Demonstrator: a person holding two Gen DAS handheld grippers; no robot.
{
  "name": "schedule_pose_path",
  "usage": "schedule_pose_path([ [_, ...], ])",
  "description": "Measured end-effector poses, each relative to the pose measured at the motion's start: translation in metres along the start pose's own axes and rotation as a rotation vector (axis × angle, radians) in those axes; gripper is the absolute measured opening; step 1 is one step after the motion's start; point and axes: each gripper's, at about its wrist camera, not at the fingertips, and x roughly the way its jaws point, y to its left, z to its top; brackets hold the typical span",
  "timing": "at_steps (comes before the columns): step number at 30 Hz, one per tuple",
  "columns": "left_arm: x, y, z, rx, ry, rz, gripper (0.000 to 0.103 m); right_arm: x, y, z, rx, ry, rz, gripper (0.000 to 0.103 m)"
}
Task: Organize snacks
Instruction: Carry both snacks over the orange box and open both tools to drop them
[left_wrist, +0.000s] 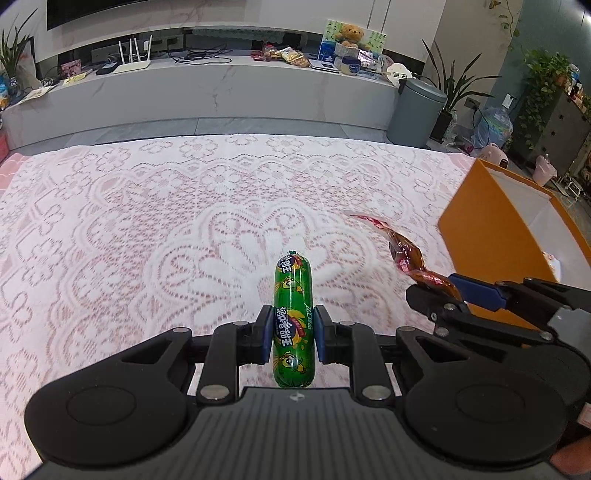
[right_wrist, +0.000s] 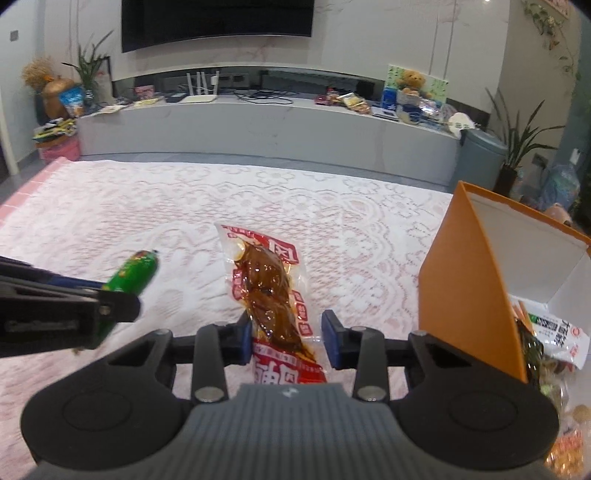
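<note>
Left claw (left_wrist: 293, 336) clamps glossy green sausage (left_wrist: 293, 317); right claw (right_wrist: 288, 341) apart around crinkly packet (right_wrist: 271, 295).

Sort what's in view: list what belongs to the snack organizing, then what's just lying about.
Job:
- green sausage, clamped in left tool
- red meat snack packet, between the fingers of right tool
- orange box holding more snack packets

Lying about:
- grey bin
- router
- teddy bear
- lace tablecloth
</note>
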Motion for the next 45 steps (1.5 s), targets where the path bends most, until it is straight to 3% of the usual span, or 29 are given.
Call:
schedule_pose_path([
  [12, -0.044, -0.027, -0.015, 0.01, -0.01, -0.034, 0.024, -0.089, -0.017, -0.01, -0.028, -0.01, 0.093, 0.035],
  [23, -0.063, -0.084, -0.005, 0.065, -0.008, -0.124, 0.024, -0.145, -0.064, -0.001, -0.099, 0.003, 0.091, 0.035],
  [30, -0.059, -0.13, 0.014, 0.119, -0.017, -0.164, 0.024, -0.156, -0.104, 0.004, -0.14, 0.018, 0.016, 0.035],
  [37, -0.038, -0.177, 0.028, 0.189, 0.026, -0.218, 0.024, -0.149, -0.159, 0.001, -0.082, 0.082, -0.033, 0.036],
  [45, 0.005, -0.233, 0.031, 0.333, 0.155, -0.28, 0.024, -0.124, -0.206, -0.009, -0.033, 0.195, -0.049, 0.036],
])
